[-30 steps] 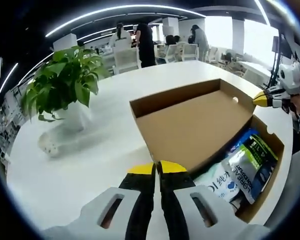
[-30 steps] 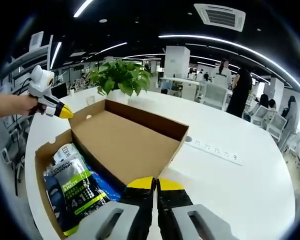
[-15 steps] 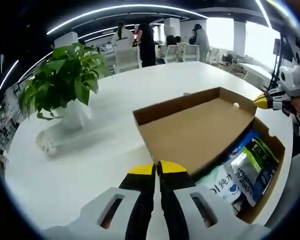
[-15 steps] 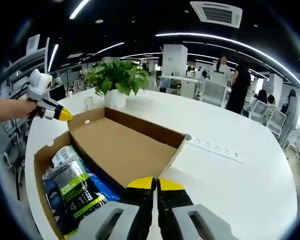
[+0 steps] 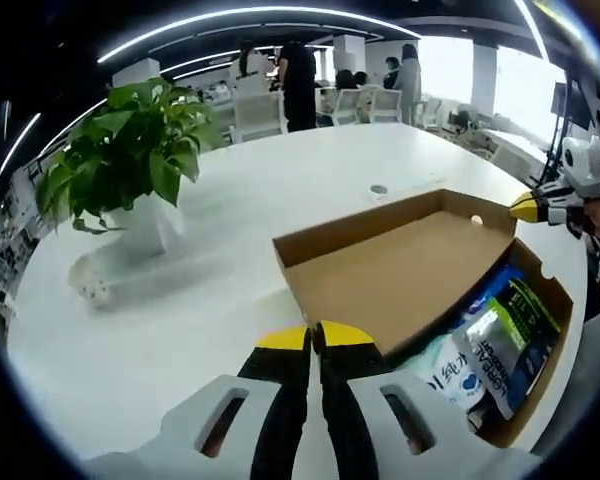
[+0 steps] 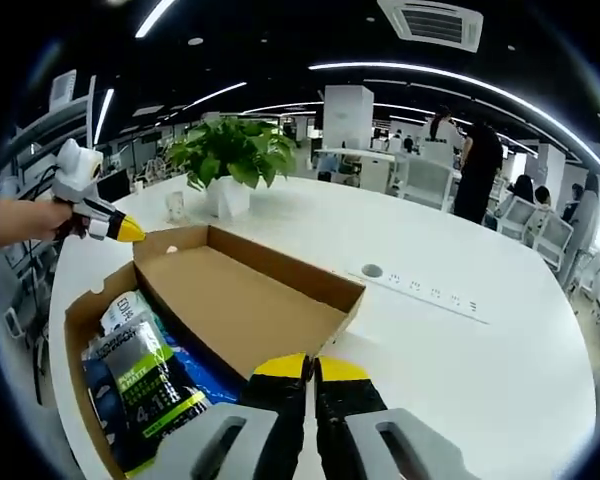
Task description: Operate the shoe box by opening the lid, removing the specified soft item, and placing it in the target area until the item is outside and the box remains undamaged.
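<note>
we see the brown cardboard shoe box [image 5: 540,300] on the round white table [image 5: 230,250], its hinged lid [image 5: 400,265] swung open and hanging over the table beside the box. we judge the main danger is at the hinge: if we push the lid further down, the cardboard fold can tear, and the box must stay undamaged. the long axis of the box runs away from us in the right gripper view, from the near corner toward the green potted plant [image 6: 235,160]. inside lie the soft packets, a green and black pouch [image 6: 140,375] on top, its length along the box. our right gripper [image 6: 312,365] and left gripper [image 5: 314,337] both have the jaws pressed together at the lid's edge; we cannot tell if cardboard is pinched between.
</note>
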Motion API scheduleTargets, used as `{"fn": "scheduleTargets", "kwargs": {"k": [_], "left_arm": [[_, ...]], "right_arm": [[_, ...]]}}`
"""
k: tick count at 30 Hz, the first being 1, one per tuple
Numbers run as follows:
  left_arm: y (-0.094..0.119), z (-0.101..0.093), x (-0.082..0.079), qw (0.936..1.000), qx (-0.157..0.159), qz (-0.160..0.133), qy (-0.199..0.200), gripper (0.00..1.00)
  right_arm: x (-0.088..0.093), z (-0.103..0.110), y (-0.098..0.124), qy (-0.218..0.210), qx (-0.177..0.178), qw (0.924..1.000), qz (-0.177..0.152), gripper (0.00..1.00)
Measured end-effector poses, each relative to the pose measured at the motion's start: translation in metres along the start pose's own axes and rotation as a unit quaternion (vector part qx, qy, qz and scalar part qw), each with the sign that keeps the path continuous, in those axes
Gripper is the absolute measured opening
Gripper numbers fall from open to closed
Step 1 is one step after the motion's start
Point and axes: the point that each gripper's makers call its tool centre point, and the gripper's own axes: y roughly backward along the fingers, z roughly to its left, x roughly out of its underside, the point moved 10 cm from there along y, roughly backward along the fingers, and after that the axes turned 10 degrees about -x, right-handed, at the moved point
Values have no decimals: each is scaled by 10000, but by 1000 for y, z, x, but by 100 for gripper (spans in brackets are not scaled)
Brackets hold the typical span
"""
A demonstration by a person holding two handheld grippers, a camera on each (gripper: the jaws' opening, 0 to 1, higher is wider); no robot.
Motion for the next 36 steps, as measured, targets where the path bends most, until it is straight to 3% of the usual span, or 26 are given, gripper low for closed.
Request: {"fn": "scheduleTargets", "kwargs": {"k": [36], "left_arm": [[-7,0,0,10000,-29,37,27,2]], "right_arm": [[1,-3,-6,28,42,9999,95,0]]}}
